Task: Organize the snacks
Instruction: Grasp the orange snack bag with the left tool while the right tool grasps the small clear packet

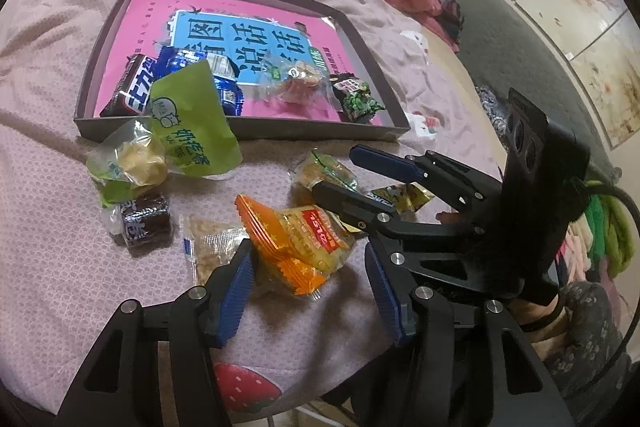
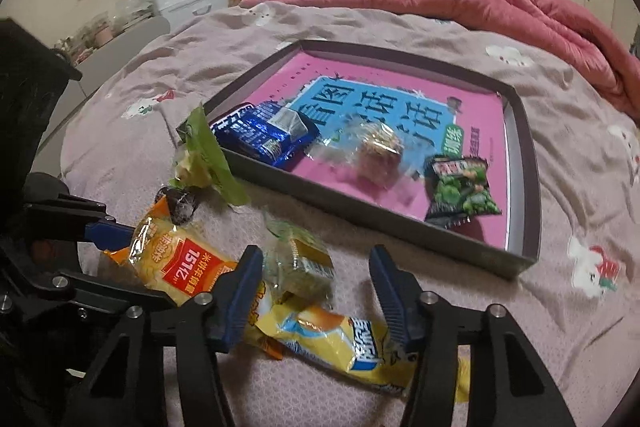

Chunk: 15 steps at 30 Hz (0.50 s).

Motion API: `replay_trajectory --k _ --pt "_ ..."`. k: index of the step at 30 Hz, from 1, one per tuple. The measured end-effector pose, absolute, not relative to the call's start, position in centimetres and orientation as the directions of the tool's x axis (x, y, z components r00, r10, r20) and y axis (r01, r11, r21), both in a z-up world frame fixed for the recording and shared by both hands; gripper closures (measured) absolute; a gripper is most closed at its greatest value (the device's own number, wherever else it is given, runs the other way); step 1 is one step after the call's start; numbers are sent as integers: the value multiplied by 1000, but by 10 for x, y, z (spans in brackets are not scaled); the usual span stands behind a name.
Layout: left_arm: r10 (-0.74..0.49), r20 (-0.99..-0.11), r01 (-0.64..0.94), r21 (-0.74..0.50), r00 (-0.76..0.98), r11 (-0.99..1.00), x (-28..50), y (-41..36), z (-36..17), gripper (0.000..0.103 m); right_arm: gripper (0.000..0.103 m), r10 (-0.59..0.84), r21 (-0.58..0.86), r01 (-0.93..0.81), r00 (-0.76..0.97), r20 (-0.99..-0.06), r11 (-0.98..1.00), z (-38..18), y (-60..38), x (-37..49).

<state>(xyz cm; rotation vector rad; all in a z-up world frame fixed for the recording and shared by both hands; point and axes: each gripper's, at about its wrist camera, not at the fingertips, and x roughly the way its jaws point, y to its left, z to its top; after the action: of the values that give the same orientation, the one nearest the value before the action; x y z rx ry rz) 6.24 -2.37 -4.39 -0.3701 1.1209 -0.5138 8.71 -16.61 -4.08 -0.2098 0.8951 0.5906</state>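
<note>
A shallow grey box (image 1: pixel 240 134) with a pink floor lies on the bed and holds several snacks: a blue packet (image 2: pixel 262 137), a clear cake wrap (image 2: pixel 376 147) and a green pea bag (image 2: pixel 462 193). Loose snacks lie in front of it. My left gripper (image 1: pixel 312 291) is open around an orange-and-yellow rice cracker packet (image 1: pixel 298 243), which also shows in the right wrist view (image 2: pixel 176 259). My right gripper (image 2: pixel 316 291) is open over a small green-wrapped cake (image 2: pixel 300 263) and a long yellow packet (image 2: pixel 340 343). The right gripper also shows in the left wrist view (image 1: pixel 352 173).
A green pouch (image 1: pixel 192 123) leans on the box's near wall beside a clear-wrapped yellow cake (image 1: pixel 136 163) and a dark brown candy block (image 1: pixel 144 221). A clear peanut pack (image 1: pixel 208 247) lies by my left finger. A pink quilt (image 2: pixel 460 3) is piled behind.
</note>
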Motion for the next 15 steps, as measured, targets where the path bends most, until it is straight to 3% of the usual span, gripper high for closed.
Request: replay_trajectory --k 5,15 --pt "-560 -754 175 -535 344 827 68 -19 -46 47 69 402 64 -585 469 -787 808 -45 -156 90" --pt "-545 -763 157 -526 348 836 77 -19 -49 50 73 373 64 -545 479 -795 836 -52 -156 99"
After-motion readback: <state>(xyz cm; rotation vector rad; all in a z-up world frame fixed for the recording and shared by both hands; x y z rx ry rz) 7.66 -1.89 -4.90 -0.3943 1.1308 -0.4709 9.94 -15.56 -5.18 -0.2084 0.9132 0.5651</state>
